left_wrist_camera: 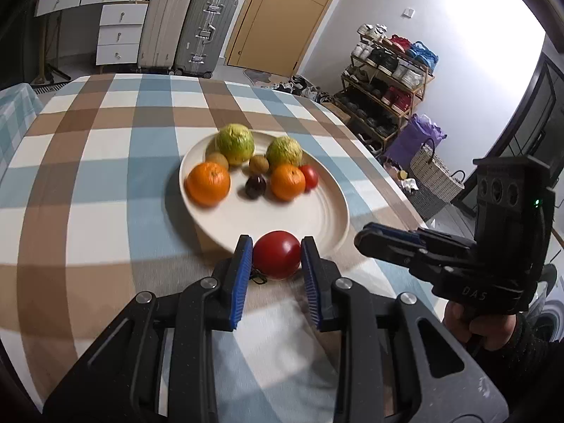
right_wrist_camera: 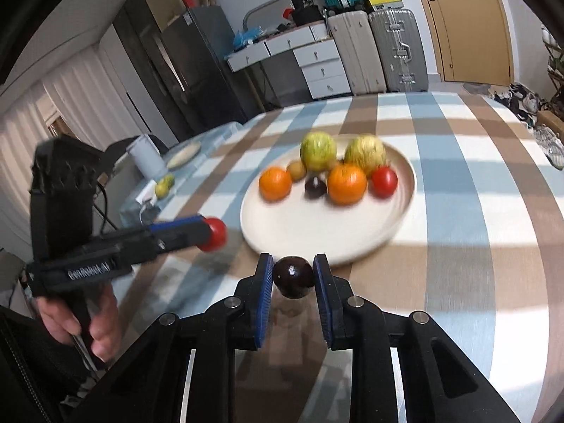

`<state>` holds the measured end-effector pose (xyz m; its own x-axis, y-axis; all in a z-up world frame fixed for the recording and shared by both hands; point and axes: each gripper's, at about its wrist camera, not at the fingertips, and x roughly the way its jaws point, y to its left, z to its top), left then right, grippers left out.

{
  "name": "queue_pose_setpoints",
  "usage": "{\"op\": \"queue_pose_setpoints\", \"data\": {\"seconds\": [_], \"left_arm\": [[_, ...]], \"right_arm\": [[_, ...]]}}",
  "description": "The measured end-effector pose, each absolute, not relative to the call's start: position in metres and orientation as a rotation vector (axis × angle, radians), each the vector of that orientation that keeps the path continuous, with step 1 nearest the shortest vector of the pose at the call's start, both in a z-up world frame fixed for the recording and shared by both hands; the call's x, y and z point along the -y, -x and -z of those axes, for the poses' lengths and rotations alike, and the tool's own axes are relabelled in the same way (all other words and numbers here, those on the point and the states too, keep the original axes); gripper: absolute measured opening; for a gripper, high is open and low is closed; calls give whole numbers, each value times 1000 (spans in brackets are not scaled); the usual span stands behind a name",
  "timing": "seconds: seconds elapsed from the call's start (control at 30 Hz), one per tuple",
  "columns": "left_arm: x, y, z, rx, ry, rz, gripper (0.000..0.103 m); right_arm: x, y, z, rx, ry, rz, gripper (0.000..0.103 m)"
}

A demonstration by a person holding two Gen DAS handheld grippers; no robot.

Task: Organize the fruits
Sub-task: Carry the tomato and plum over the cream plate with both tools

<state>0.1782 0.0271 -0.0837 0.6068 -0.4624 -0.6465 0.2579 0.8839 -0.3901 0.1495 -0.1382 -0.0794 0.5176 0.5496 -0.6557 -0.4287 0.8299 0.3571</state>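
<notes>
Checked tablecloth [left_wrist_camera: 105,183] – suitcases [left_wrist_camera: 187,24], door [left_wrist_camera: 282,14] behind

A plate [left_wrist_camera: 328,225] lies on the table [left_wrist_camera: 105,183] with fruit grouped in its far half, two melons [left_wrist_camera: 235,143] behind the oranges [left_wrist_camera: 208,183], kiwis [left_wrist_camera: 259,164] between, a plum [left_wrist_camera: 255,186] mid-row, a tomato [left_wrist_camera: 309,177] at right.
</notes>
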Motion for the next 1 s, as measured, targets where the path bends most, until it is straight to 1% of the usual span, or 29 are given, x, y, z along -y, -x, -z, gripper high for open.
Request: {"op": "queue_pose_setpoints", "data": {"seconds": [0.2,0.43,0.73,1.0], "left_arm": [[-21,-214,89,-828,258,407,25],[-14,-239,93,-828,211,396,25],[-11,-258,107,-849,182,399,25],[-12,-266,117,-864,182,403,25]], "right_arm": [[128,-192,67,-816,-160,-627,24],[120,-248,60,-798,-182,-639,24],[90,-288,86,-909,-162,-680,24],[81,-295,101,-940,-144,-683,24]]}}
